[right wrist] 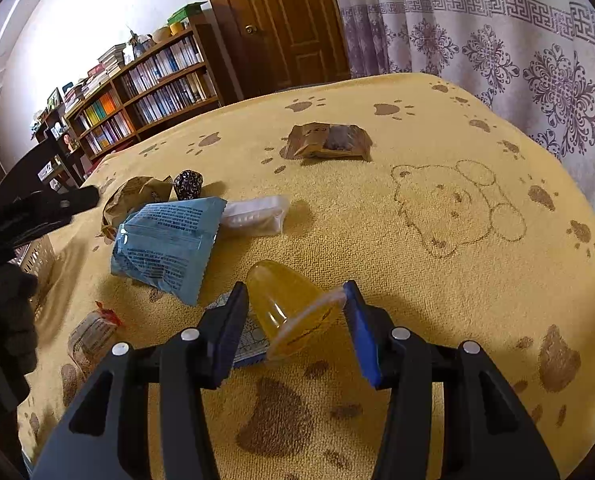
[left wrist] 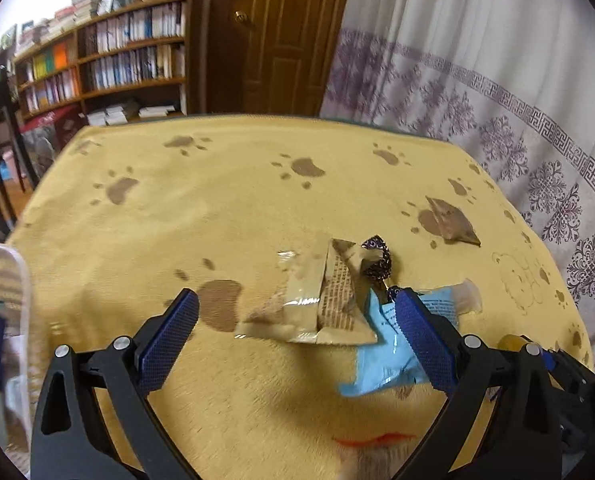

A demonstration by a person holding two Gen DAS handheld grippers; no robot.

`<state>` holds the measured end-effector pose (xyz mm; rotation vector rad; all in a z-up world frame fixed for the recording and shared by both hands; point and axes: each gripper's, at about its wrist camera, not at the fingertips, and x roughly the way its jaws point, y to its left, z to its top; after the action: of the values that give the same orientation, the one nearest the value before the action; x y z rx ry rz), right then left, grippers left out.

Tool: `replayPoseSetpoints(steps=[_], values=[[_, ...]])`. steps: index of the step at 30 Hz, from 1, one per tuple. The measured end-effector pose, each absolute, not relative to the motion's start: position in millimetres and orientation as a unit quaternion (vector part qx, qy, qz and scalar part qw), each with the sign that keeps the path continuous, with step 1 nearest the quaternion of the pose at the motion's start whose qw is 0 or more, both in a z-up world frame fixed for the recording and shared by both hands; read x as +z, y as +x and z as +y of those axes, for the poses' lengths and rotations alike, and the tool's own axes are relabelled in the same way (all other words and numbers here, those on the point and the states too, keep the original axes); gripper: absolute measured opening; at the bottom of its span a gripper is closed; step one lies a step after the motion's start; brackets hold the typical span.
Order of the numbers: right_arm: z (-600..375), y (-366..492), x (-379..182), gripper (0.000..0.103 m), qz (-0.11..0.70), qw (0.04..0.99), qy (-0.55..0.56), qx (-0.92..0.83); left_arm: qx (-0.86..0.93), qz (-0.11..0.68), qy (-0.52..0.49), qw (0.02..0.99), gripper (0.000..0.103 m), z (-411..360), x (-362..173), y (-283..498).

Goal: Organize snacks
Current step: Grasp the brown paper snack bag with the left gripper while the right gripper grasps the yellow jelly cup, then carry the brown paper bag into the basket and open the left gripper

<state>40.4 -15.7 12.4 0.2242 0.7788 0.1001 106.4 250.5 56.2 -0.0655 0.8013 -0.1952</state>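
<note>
Surface: yellow paw-print blanket (right wrist: 437,128) over the desk, bookshelf (left wrist: 109,60) and curtain behind.
Right tool (right wrist: 295,320): spread apart, straddling the yellow jelly cup (right wrist: 285,312) lying on its side, lid rim just at the right pad. Not clamped yet as far as I can tell.
Left tool (left wrist: 297,328): wide open over the tan packets (left wrist: 297,308), blue wrapper (left wrist: 389,360) by its right finger.
Further out: brown pouch (right wrist: 327,142) sits alone.
Tip: I'd close slowly across the cup body, since it looks slippery and likely to roll.
Bin: white basket (right wrist: 37,258) at far left, probably the drop spot.
</note>
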Motion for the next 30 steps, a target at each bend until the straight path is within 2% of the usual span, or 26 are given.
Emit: replayPoseSetpoints(steps=[7, 9, 11, 20, 30], values=[[-17.2, 40.9, 12.0, 0.049, 0.378, 0.918, 0.113, 0.047, -0.097, 0.422, -0.032, 0.901, 0.099, 243.8, 33.5, 135.9], [-17.2, 40.7, 12.1, 0.049, 0.378, 0.918, 0.113, 0.047, -0.097, 0.429, -0.037, 0.897, 0.09, 245.4, 29.9, 140.0], [-17.2, 40.7, 12.1, 0.049, 0.378, 0.918, 0.113, 0.047, -0.103, 0.441, -0.05, 0.89, 0.074, 247.1, 24.2, 145.2], [-17.2, 40.6, 12.1, 0.049, 0.378, 0.918, 0.113, 0.046, -0.114, 0.432, -0.065, 0.892, 0.053, 254.9, 22.4, 135.5], [-17.6, 41.1, 12.1, 0.049, 0.376, 0.918, 0.114, 0.046, -0.097, 0.386, -0.065, 0.915, 0.05, 269.3, 56.8, 104.9]])
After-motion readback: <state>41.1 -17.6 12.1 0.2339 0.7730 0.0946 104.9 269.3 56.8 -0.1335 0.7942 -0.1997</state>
